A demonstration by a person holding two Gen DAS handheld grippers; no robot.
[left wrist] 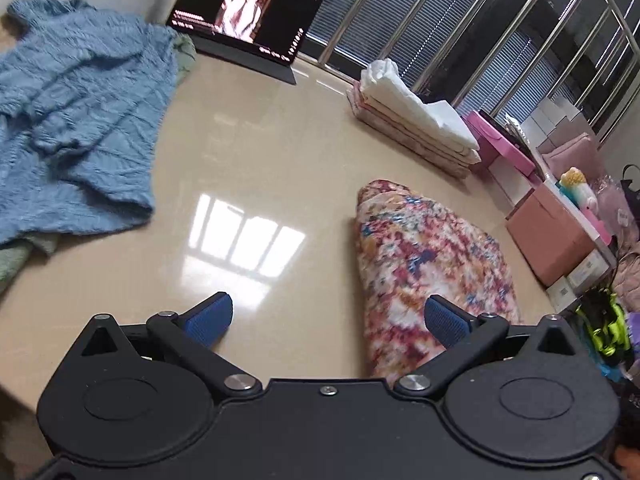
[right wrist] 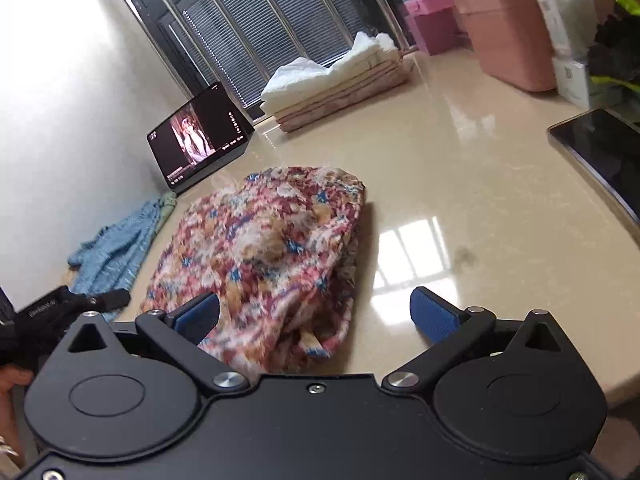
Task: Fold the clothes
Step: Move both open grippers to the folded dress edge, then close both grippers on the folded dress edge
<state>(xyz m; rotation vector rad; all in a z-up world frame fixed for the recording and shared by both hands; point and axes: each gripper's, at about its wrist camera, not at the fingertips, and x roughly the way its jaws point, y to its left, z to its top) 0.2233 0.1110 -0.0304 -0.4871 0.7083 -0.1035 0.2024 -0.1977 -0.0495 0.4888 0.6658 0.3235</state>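
The floral garment (left wrist: 432, 264) lay folded on the glossy beige counter (left wrist: 256, 152), in the lower right of the left wrist frame. There its long axis ran from the lower edge up toward a rounded end near the frame's middle right. In the right wrist view the same garment (right wrist: 264, 256) filled the centre, its long axis slanting from lower left to upper right, with loose edges bunched at the bottom.

The left claw (left wrist: 328, 320) stood with its blue pads wide apart, gripping nothing; its right pad overlapped the garment's edge in the picture, though contact could not be judged. The right claw (right wrist: 316, 316) was likewise spread, empty, its left pad in front of the garment's near edge.

A blue knit sweater (left wrist: 76, 120) lay rumpled at the left of the left wrist frame, over a pale green cloth (left wrist: 24, 252). A stack of folded white and pink cloths (left wrist: 416, 120) sat toward the upper right, near the barred window (left wrist: 500, 28). A tablet (left wrist: 244, 12) stood at the upper centre showing a video; its on-screen writing was too small to read. A dark phone (right wrist: 600, 152) lay at the right edge of the right wrist frame.
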